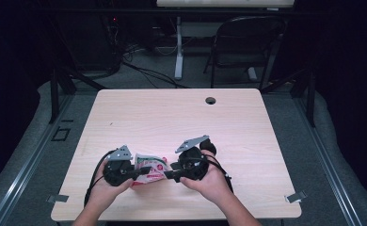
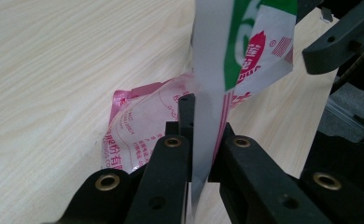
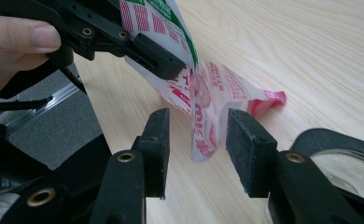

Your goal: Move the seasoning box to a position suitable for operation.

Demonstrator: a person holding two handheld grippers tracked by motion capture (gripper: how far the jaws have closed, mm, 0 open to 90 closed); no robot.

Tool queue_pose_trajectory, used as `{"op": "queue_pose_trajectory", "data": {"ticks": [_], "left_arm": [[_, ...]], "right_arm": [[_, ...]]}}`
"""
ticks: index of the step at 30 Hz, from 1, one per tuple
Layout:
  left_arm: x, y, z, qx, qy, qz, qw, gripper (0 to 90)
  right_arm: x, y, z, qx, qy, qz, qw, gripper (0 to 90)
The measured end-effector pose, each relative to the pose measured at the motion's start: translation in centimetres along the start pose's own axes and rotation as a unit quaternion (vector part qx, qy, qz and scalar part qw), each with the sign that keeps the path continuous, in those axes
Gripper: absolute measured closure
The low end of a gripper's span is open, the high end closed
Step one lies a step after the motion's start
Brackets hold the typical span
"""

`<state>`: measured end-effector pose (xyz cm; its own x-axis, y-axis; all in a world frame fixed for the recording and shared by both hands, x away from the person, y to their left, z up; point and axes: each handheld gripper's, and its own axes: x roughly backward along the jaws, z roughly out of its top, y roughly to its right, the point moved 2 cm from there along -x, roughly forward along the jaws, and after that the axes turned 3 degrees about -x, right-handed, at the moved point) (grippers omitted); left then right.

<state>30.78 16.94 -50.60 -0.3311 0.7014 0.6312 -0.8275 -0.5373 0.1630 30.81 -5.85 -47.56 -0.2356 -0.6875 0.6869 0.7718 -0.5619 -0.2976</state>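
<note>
A: Left gripper [image 2: 196, 140] is clamped on the snack packet's [image 2: 259, 51] edge at the near side of the table [image 1: 247, 122], lifting it.
B: Right gripper [image 3: 196, 144]?
A: Jaws apart, packet's lower flap between the pads, not pinched.
B: So regrasp step. Next: close on that flap, probably pull to tear.

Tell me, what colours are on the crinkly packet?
The packet is white with pink-red print and a green band, clearest in the right gripper view.

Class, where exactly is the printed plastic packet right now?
In the high view the packet sits near the table's front edge, clamped by the left hand-held gripper.
</note>
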Motion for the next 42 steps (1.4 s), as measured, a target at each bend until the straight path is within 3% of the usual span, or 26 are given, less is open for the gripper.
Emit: {"op": "queue_pose_trajectory", "data": {"ticks": [8,11,19,20,28,35,36,42], "left_arm": [[0.0,0.0,0.0,-0.001,-0.002,-0.001,1.0,89.1],[0.0,0.1,0.0,-0.003,-0.001,-0.002,1.0,88.7],[0.0,0.2,0.0,-0.004,0.0,-0.007,1.0,88.0],[0.0,0.3,0.0,-0.004,0.0,-0.007,1.0,88.0],[-0.1,0.5,0.0,-0.01,-0.003,-0.009,0.9999,86.9],[0.1,0.9,-0.3,-0.023,0.0,0.004,0.9997,77.9],[0.2,0.9,-0.3,-0.023,0.0,0.004,0.9997,76.4],[0.5,0.7,-1.0,-0.033,0.003,0.019,0.9993,64.5]], "right_arm": [[-1.9,-0.1,0.9,0.002,-0.019,-0.005,0.9998,64.0],[-2.3,-0.4,1.2,0.002,-0.025,-0.007,0.9997,68.9],[-3.2,-0.4,1.4,-0.004,-0.029,-0.011,0.9995,71.7],[-3.2,-0.3,1.4,0.002,-0.039,-0.011,0.9992,72.5],[-3.7,-0.5,1.3,0.011,-0.052,-0.019,0.9984,86.2],[-3.7,-0.4,1.0,-0.002,-0.054,-0.014,0.9984,89.7],[-3.8,-0.5,1.0,-0.011,-0.044,-0.012,0.9989,89.9],[-3.7,-0.4,0.9,-0.008,-0.046,-0.014,0.9988,90.0]]}}
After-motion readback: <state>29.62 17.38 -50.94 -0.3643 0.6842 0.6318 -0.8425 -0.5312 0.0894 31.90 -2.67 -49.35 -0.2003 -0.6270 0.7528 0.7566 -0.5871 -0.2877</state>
